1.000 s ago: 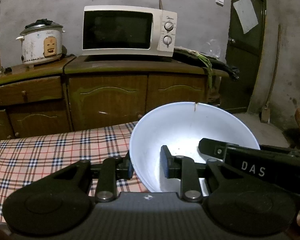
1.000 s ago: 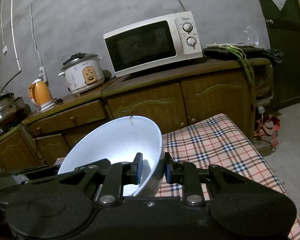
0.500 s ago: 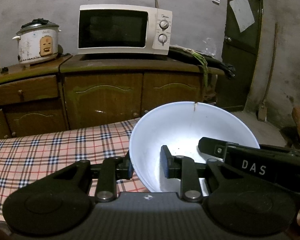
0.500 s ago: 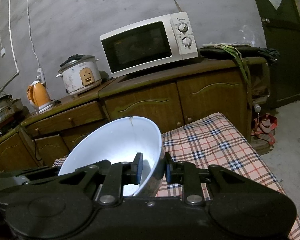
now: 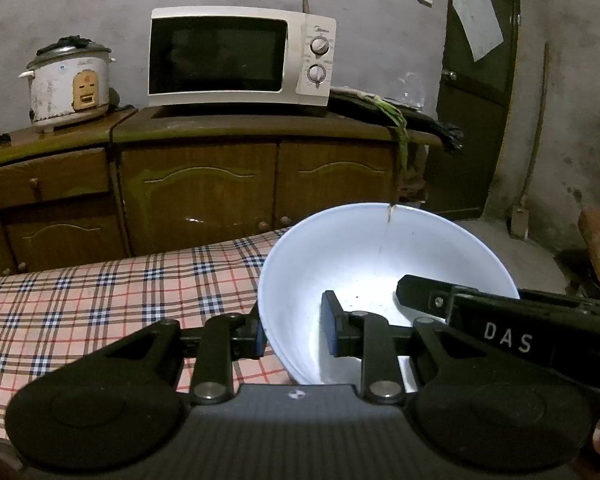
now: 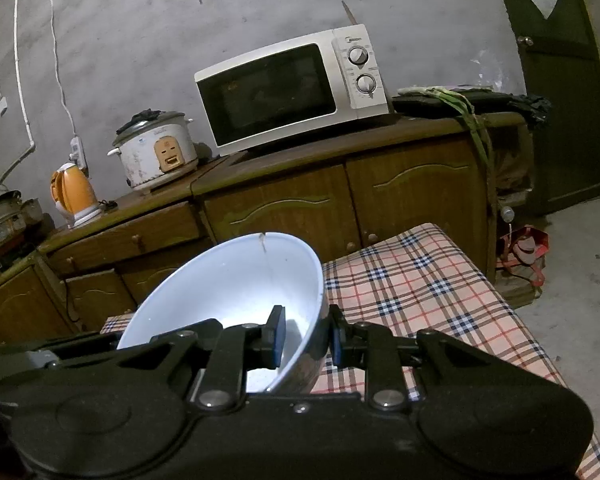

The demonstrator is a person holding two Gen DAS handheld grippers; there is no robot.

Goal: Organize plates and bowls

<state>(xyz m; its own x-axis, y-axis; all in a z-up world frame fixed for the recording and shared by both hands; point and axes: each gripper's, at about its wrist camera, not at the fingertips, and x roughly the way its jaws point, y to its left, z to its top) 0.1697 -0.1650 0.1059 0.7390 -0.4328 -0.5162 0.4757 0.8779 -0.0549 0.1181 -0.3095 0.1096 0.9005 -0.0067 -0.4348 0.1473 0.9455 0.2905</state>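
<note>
A large white bowl [image 5: 380, 264] with a crack down from its far rim is held above the plaid-covered table [image 5: 100, 304]. My left gripper [image 5: 294, 334] is shut on the bowl's left wall, one pad outside and one inside. The right gripper's black finger [image 5: 428, 296] reaches into the bowl from the right. In the right wrist view the same bowl [image 6: 228, 284] sits left of centre, and my right gripper [image 6: 306, 338] is shut on its right wall. The left gripper's body shows dark at the lower left there.
A wooden cabinet [image 5: 204, 184] stands behind the table, carrying a white microwave [image 5: 240, 56] and a rice cooker [image 5: 70, 80]. An orange kettle [image 6: 74, 196] and metal pots [image 6: 0, 220] lie further left. A dark door [image 5: 480, 80] is at the right.
The view of the cabinet and microwave has shifted slightly in both cameras; both grips on the bowl are unchanged.
</note>
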